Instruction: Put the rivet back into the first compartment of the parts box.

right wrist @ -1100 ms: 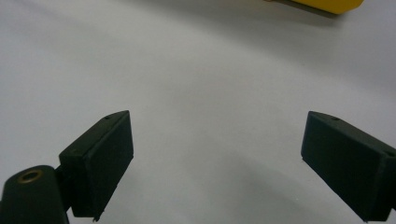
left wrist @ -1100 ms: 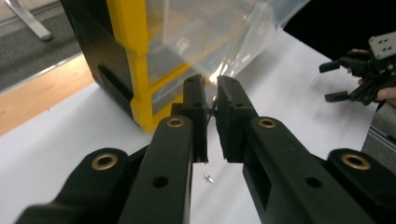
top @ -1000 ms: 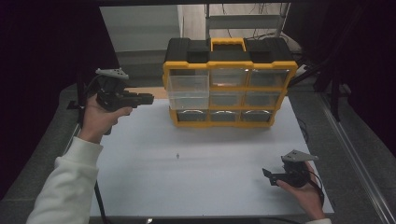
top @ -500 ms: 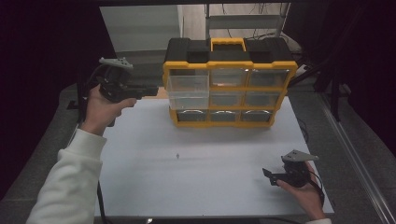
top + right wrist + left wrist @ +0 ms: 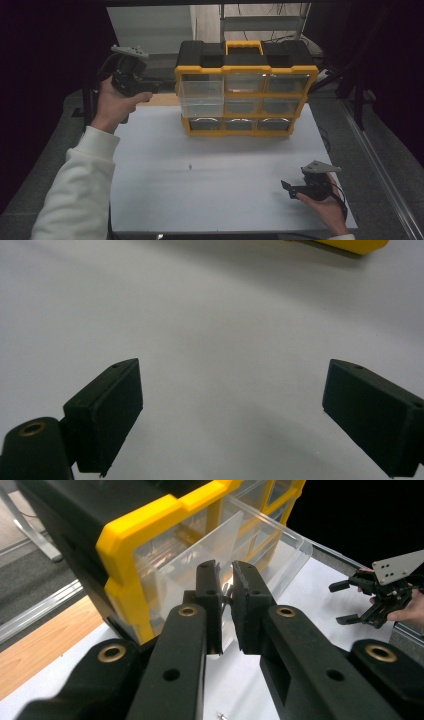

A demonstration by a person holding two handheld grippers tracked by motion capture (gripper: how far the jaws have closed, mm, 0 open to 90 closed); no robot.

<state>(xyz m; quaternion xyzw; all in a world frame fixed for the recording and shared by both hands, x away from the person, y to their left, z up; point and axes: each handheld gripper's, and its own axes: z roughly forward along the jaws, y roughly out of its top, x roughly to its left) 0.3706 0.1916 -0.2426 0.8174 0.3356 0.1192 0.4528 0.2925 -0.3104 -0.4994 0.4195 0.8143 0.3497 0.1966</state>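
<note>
Two grippers are at work, and only one is busy. The left gripper [image 5: 226, 580] is clenched on a small metal screw [image 5: 228, 591], its jaws nearly touching with the shiny piece pinched between the tips. In the high view this gripper [image 5: 167, 87] sits at about ten o'clock on the table, level with the upper rows of the yellow-and-black organizer [image 5: 245, 87] and pointing toward three o'clock.

That direction is what the coming move seems to depend on. A clear drawer [image 5: 201, 98] stands pulled out of the organizer's left column, and it lies straight ahead of the jaws, just beyond their tips. Seen along the left gripper, the drawer [image 5: 240, 545] runs away toward one o'clock, its long axis roughly in line with the jaws, with a clear divider wall across it. To drop the screw in, the tips would probably need to pass above the near wall first.

On the white board [image 5: 150, 200], another tiny screw [image 5: 190, 166] lies alone near the centre.

The right gripper [image 5: 295, 188] rests at five o'clock, well apart from the organizer, its jaws spread wide over the bare board with nothing between them. The left hand is plainly the nearer one.
</note>
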